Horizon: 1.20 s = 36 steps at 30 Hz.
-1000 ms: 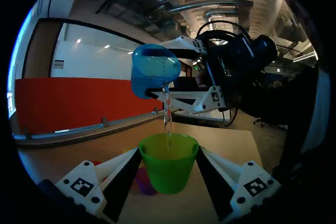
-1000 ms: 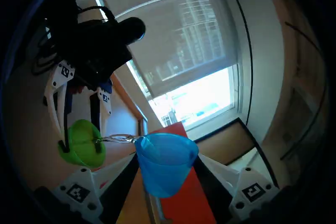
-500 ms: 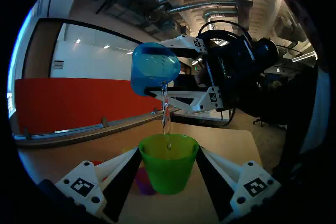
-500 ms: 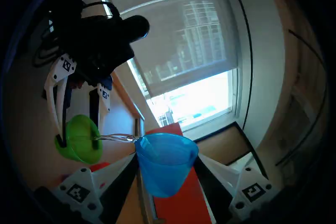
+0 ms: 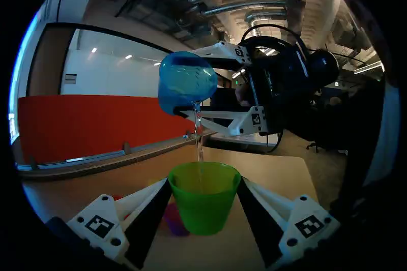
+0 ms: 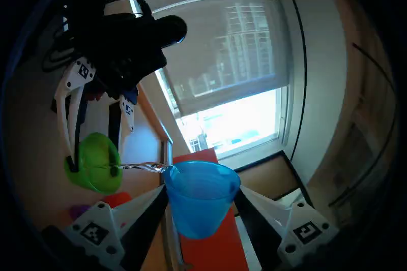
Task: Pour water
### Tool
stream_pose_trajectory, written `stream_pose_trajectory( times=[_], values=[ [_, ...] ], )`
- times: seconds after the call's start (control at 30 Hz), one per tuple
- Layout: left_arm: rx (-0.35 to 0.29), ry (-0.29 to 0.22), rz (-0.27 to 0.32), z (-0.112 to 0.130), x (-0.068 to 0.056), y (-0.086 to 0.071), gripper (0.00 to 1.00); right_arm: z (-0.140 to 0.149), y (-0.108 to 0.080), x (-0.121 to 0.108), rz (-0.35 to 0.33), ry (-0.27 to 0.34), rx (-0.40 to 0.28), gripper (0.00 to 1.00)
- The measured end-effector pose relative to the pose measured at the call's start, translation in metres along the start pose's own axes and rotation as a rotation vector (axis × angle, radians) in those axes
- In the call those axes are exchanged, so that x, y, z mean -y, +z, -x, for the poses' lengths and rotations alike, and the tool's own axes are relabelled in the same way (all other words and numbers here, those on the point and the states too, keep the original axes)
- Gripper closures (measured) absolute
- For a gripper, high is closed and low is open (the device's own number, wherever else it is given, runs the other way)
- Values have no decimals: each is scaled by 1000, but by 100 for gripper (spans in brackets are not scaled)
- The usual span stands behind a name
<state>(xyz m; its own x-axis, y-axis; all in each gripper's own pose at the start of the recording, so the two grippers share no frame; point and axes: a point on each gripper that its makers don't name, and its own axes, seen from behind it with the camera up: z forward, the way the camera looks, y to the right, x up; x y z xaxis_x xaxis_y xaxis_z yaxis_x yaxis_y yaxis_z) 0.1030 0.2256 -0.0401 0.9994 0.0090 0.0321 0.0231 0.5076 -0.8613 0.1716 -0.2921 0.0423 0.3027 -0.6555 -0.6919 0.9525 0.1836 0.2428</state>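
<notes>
Your left gripper [image 5: 203, 185] has both fingers pressed on the green cup [image 5: 204, 210], held upright over the tabletop [image 5: 277, 169]. Your right gripper [image 6: 201, 196] clamps the blue cup [image 6: 199, 210], tipped above it, and a thin water stream [image 5: 198, 141] falls in. A purple thing [image 5: 172, 219] is half hidden behind the green cup, and the water level is unreadable.

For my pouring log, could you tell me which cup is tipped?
The blue cup in the right gripper: it is tipped, water streaming from its rim, while the green cup in the left gripper stands upright.
</notes>
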Motion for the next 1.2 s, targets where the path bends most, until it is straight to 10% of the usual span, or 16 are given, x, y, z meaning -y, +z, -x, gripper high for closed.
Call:
stream_pose_trajectory(
  times=[1.2],
  values=[
    [1,8,4,-1,-1,2,12,3,-2,-11,21,-134,7,10]
  ],
)
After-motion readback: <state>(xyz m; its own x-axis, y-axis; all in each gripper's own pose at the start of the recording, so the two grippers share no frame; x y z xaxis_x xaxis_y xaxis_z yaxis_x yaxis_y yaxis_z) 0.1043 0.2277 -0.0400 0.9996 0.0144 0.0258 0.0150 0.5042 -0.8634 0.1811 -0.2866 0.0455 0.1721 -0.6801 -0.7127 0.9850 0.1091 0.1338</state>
